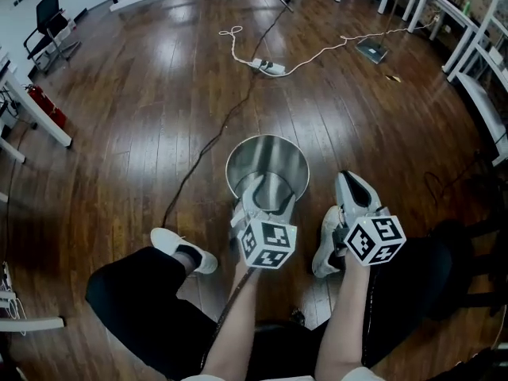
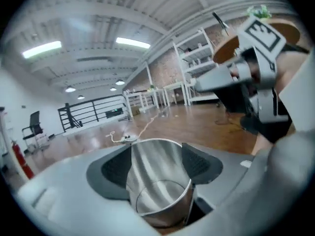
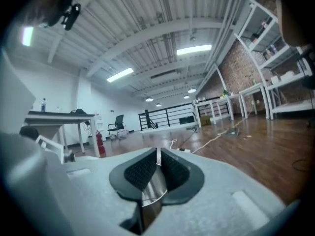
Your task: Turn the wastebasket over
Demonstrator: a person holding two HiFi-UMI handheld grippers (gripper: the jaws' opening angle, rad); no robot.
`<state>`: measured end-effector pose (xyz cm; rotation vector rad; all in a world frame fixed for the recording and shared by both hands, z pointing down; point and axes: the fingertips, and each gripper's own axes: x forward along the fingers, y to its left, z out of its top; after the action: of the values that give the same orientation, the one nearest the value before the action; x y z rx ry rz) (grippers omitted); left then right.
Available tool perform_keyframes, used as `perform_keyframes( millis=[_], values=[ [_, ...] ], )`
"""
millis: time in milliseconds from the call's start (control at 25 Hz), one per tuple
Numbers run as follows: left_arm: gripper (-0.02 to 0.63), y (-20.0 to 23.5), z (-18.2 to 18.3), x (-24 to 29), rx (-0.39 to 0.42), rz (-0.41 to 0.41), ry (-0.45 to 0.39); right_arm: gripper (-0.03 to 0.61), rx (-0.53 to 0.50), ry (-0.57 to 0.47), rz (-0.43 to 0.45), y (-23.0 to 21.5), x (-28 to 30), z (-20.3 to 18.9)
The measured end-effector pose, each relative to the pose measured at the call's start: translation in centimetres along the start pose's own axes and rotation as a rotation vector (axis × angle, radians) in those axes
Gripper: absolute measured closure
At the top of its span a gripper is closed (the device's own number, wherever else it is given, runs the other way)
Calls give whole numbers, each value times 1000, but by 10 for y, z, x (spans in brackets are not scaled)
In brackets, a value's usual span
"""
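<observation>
The wastebasket stands mouth up on the wooden floor, its shiny steel inside and round bottom open to view. The person's shoes sit on either side of it, nearer the body.

The left gripper hangs at the basket's near rim with its jaws spread wide. The rim shows between the pads, but neither pad presses on it. Whether this is a hold about to be taken or one just given up cannot be told.

To tip the basket well, I judge that one pad should go inside the wall and one outside, closing low enough on the rim that the slick, thin steel cannot slide out. The roll should go away from the feet.

The right gripper is just to the right of the basket, clear of it, with its jaws pressed together and apparently empty. It points nearly level. Both forearms reach down and forward toward the basket from the seated person's lap.
</observation>
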<state>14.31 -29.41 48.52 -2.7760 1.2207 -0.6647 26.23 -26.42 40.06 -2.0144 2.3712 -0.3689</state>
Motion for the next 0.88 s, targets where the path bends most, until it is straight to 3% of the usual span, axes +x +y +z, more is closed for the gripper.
perform_keyframes(
  millis=[120,280,440,600,880],
  values=[
    [267,31,35,-73,-137,103,-188,465,-106,-32,59,38,-38,-4],
    [272,19,54,-171,-191,209,-330,334,-165,-48,119,80,-103,-19],
    [267,-42,49,-251,-230,230,-350,273,-177,-76,117,99,-189,-29],
    [253,-123,55,-313,-254,197,-320,265,-236,-99,154,122,-285,-26],
    [273,-229,35,-432,-280,287,-364,265,-281,-138,159,149,-440,-38]
  ],
)
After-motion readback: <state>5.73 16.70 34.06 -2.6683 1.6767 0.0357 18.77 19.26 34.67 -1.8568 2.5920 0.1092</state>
